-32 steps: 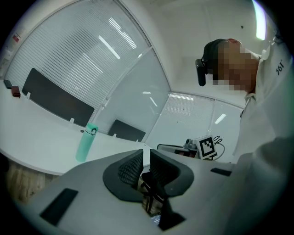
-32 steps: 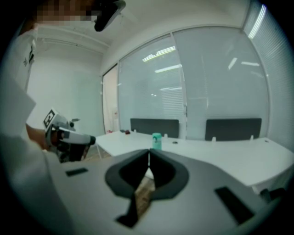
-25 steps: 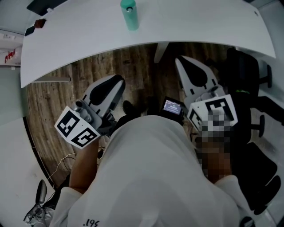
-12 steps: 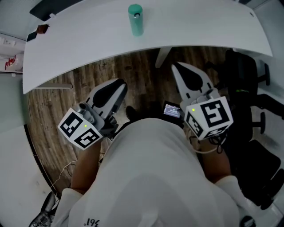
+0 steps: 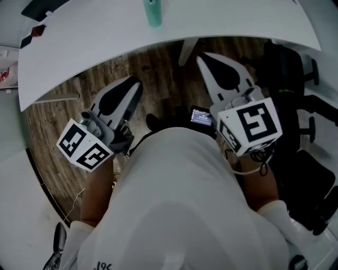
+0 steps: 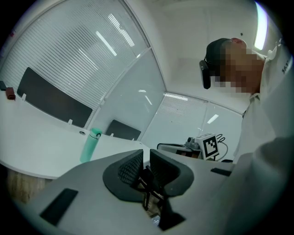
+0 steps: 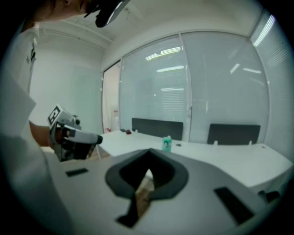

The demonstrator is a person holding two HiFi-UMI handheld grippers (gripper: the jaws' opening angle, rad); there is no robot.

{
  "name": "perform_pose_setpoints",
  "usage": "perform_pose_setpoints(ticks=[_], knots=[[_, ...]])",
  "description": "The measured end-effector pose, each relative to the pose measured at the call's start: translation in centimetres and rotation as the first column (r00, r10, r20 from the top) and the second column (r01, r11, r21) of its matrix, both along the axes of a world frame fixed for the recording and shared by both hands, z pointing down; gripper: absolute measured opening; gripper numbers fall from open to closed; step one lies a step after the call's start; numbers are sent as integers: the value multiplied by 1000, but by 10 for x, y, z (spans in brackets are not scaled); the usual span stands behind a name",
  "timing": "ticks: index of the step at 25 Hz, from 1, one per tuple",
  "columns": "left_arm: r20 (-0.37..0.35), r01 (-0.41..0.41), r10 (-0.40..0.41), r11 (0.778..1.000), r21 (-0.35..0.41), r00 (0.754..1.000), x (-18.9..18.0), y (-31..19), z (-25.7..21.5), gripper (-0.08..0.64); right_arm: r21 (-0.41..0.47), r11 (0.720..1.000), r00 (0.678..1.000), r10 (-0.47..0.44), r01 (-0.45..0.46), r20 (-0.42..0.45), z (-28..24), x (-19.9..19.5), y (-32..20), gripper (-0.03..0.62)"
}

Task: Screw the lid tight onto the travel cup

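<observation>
Cup [image 5: 153, 13], a slim teal travel cup, stands upright on the white table [image 5: 222, 26] at the top edge of the head view, left of centre; its lid [image 6: 95, 133] sits on top, though no view shows whether it is seated tight. Both tools are well apart from it, held low over the wood floor [image 5: 158, 74] beside the person's white-clad torso [image 5: 174, 205]. The left gripper [image 5: 134, 85], at centre left, shows its pads parted by a narrow slit with nothing between them. The right gripper [image 5: 203, 57], at upper centre right, has its tips pressed together and carries nothing. Risks, as judged: neither gap would admit the cup body or lid, so an approach without widening the jaws first would strike the tall cup and topple it. Turning the lid without the body clamped would likely spin the whole cup on the smooth tabletop.
</observation>
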State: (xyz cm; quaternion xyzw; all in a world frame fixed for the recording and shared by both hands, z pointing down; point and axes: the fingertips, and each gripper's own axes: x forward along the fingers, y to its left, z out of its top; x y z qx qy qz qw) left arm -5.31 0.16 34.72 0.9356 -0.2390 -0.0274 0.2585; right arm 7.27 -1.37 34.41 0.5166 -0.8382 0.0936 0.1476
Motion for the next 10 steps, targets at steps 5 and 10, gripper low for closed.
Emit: perform_pose_setpoints(ticks=[5,10], knots=[[3,-14,14,1000,-2,1000,4,3,1,66,6,1000,1000,9,-9,-19,-1,4,2,21],[2,-22,22,1000,3,1000,7,6,1,66,23,1000,999,13,-12,-41,-3,7,5,21]])
